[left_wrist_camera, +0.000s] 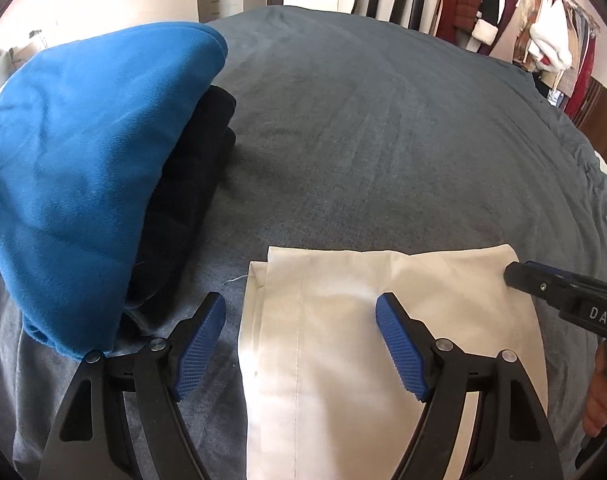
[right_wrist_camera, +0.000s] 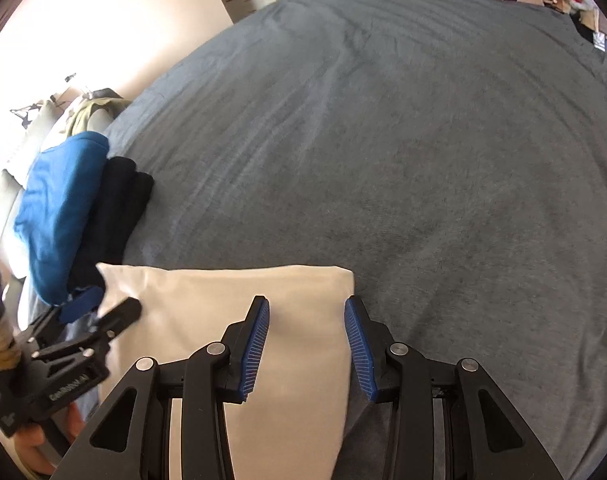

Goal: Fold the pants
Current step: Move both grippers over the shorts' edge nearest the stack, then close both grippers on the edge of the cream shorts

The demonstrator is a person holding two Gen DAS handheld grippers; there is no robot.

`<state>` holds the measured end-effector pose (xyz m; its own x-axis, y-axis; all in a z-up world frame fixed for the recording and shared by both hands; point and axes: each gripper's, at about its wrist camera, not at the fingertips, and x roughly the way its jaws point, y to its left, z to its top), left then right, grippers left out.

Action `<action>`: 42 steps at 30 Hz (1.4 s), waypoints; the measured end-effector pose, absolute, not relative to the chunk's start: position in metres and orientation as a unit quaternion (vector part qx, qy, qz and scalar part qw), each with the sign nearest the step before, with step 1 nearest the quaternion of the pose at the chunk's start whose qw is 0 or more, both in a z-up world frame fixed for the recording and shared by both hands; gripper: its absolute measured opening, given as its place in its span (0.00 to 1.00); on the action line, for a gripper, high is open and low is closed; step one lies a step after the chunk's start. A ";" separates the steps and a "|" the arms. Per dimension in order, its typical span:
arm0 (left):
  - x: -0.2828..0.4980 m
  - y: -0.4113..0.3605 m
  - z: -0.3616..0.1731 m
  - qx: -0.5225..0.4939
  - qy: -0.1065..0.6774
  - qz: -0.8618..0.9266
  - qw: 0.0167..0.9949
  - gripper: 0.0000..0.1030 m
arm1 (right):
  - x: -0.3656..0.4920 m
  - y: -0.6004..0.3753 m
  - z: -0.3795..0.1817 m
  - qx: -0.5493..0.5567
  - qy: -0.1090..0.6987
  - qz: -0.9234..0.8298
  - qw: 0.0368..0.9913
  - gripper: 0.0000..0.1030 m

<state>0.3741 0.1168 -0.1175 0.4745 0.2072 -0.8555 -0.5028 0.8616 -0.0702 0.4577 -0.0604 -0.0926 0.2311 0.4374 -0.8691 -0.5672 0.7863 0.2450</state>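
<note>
Cream-white pants (left_wrist_camera: 383, 344) lie flat on a bed covered with a grey-blue blanket (left_wrist_camera: 383, 140), at the near edge of both wrist views, with their far end forming a straight, squared-off edge across the blanket. In the left wrist view a stitched seam runs lengthwise down the fabric, and a narrow folded layer shows along its left side. The left gripper (left_wrist_camera: 301, 344) hovers low over the pants with its jaws spread wide and holding nothing: one blue-padded finger sits over the blanket just left of the fabric, the other over the middle of the fabric. The right gripper (right_wrist_camera: 307, 344) also has its jaws apart and empty; they straddle the right-hand edge of the pants near the far corner, the left pad over the white cloth and the right pad over the blanket. Each gripper appears at the edge of the other's view, the left one blurred at the far left corner of the pants. To the left of the pants sits a stack of folded clothes, a bright blue garment (left_wrist_camera: 83, 168) draped on top of a black garment (left_wrist_camera: 195, 184). Hanging clothes (left_wrist_camera: 503, 12) line the wall beyond the bed at the upper right.
</note>
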 end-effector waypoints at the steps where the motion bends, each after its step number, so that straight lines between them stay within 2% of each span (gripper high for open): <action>1: 0.374 0.116 -0.118 -0.158 0.469 0.208 0.844 0.75 | 0.460 -0.061 -0.096 -0.060 0.532 0.321 0.782 0.39; 5: 0.377 0.114 -0.122 -0.154 0.475 0.204 0.842 0.77 | 0.469 -0.066 -0.105 -0.039 0.541 0.329 0.773 0.39; 7: 0.379 0.115 -0.123 -0.152 0.477 0.202 0.842 0.78 | 0.473 -0.068 -0.110 -0.034 0.548 0.331 0.767 0.44; 10: 0.381 0.116 -0.126 -0.160 0.479 0.197 0.841 0.78 | 0.477 -0.071 -0.116 -0.029 0.553 0.335 0.762 0.46; 27: 0.388 0.136 -0.156 -0.254 0.493 0.161 0.817 0.78 | 0.484 -0.072 -0.147 0.010 0.572 0.357 0.738 0.46; 30: 0.387 0.136 -0.155 -0.262 0.495 0.145 0.816 0.63 | 0.485 -0.068 -0.149 0.018 0.574 0.355 0.738 0.46; 32: 0.389 0.133 -0.151 -0.262 0.499 0.123 0.817 0.48 | 0.484 -0.065 -0.149 0.021 0.576 0.354 0.736 0.44; 34: 0.392 0.133 -0.148 -0.257 0.503 0.116 0.817 0.44 | 0.483 -0.063 -0.147 0.027 0.580 0.355 0.733 0.34; 42: 0.392 0.133 -0.122 -0.231 0.492 0.079 0.835 0.23 | 0.468 -0.055 -0.119 0.013 0.560 0.307 0.770 0.11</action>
<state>0.3921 0.1327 -0.1220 0.5027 -0.0956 -0.8591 -0.3595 0.8807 -0.3084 0.4677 -0.0547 -0.1191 0.1858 0.4862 -0.8539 -0.4577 0.8118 0.3626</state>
